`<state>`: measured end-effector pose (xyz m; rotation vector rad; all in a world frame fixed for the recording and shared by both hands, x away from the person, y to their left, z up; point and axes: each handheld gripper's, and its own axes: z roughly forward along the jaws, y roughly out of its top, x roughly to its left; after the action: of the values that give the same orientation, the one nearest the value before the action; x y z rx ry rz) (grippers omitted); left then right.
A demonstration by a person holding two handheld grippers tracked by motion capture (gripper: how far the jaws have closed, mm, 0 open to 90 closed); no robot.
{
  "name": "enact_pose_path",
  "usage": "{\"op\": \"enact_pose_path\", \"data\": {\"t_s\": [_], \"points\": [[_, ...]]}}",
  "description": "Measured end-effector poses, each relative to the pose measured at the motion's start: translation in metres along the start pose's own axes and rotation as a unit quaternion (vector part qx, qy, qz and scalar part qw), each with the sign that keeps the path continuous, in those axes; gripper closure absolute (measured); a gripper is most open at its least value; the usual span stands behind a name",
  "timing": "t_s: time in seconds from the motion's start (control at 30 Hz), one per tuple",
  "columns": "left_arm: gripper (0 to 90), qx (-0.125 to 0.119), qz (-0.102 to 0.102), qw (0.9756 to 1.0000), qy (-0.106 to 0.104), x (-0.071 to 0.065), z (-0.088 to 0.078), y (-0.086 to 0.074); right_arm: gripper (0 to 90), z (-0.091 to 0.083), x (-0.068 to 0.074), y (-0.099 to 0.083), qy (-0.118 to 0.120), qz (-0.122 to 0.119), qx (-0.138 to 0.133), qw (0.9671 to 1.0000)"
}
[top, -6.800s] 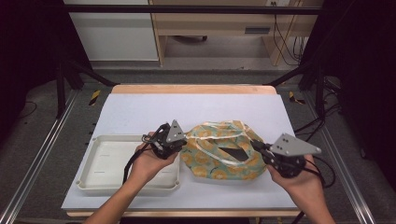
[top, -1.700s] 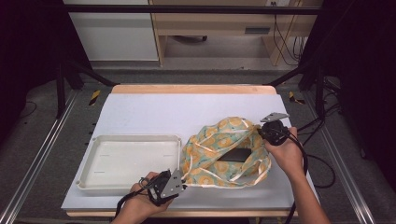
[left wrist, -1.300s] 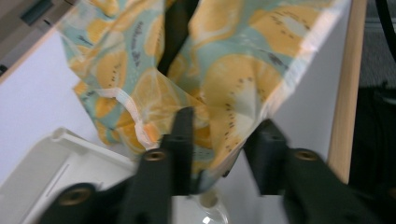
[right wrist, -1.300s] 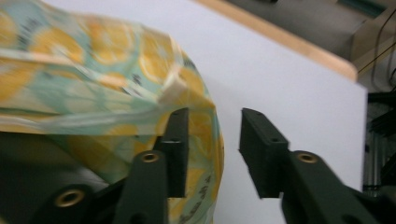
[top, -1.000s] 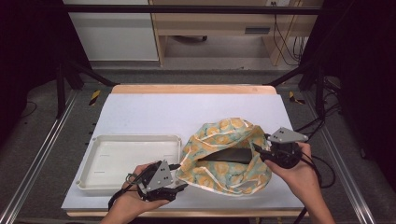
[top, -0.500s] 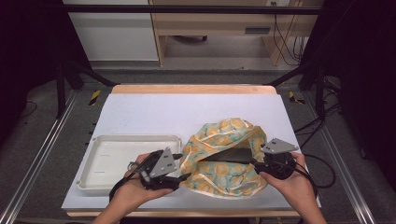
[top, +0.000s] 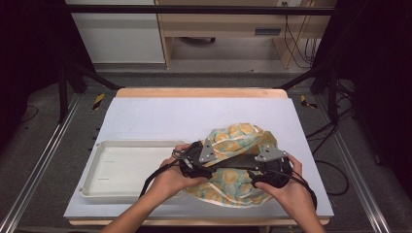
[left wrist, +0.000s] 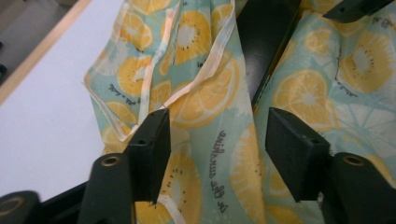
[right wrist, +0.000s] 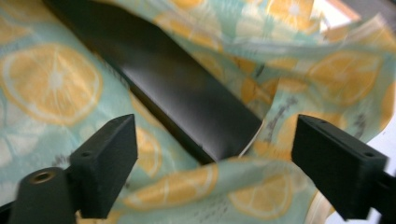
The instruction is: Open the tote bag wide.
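A pale green cloth bag (top: 233, 138) printed with orange slices lies bunched on the white table mat (top: 170, 116). A flat black slab (top: 243, 161) shows in its mouth. My left gripper (top: 206, 160) is at the bag's left side. In the left gripper view its jaws (left wrist: 217, 123) stand open over the cloth (left wrist: 210, 93) and a cream strap (left wrist: 205, 74), beside the black slab (left wrist: 266, 42). My right gripper (top: 262, 167) is at the bag's front right. Its jaws (right wrist: 217, 128) have just been opening and stand wide, the black slab (right wrist: 177, 88) and cloth beyond them, unpressed.
A white tray (top: 97, 189) sits at the left of the mat, just beside my left hand. The table's wooden far edge (top: 199, 92) is well beyond the bag. Cables trail from both grippers toward the front edge.
My left gripper has moved from the front edge up and right onto the bag's left side. My right gripper has come down toward the front right of the bag and opened wider.
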<state>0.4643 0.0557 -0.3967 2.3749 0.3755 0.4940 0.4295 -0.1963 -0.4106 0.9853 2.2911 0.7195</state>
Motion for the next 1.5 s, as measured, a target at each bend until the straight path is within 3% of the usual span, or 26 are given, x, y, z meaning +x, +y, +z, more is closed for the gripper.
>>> {"op": "enact_pose_path", "data": {"t_s": [0.07,0.27,0.3,0.33,0.6,1.03,1.33,1.5], "points": [[47.1,0.01,0.004,0.9999,0.0,0.0,0.002,0.0,13.4,0.0,0.0,-0.005,0.0,0.007,0.002,1.0],[79.4,0.025,0.014,0.9995,0.014,0.003,0.004,0.002,11.8,-0.001,0.0,-0.019,-0.018,0.011,0.008,0.9997],[83.9,0.024,0.013,0.9996,0.004,0.004,0.004,0.003,10.9,-0.001,-0.001,-0.021,-0.023,0.013,0.012,0.9996],[86.7,0.022,0.013,0.9994,0.024,0.006,0.001,0.003,10.5,-0.002,-0.001,-0.024,-0.028,0.015,0.015,0.9994],[88.9,-0.011,-0.014,0.9987,0.047,0.02,-0.016,-0.003,9.4,-0.002,-0.007,-0.043,-0.029,0.048,0.024,0.9982],[89.8,-0.046,-0.018,0.9967,0.064,0.027,-0.039,-0.001,15.7,0.001,-0.01,-0.049,-0.013,0.076,0.032,0.9965],[89.9,-0.064,-0.013,0.9959,0.063,0.025,-0.06,0.006,40.4,0.006,-0.014,-0.054,0.001,0.084,0.042,0.9955],[89.9,-0.064,-0.01,0.9957,0.067,0.027,-0.066,0.006,63.5,0.009,-0.016,-0.057,0.01,0.083,0.044,0.9955]]}}
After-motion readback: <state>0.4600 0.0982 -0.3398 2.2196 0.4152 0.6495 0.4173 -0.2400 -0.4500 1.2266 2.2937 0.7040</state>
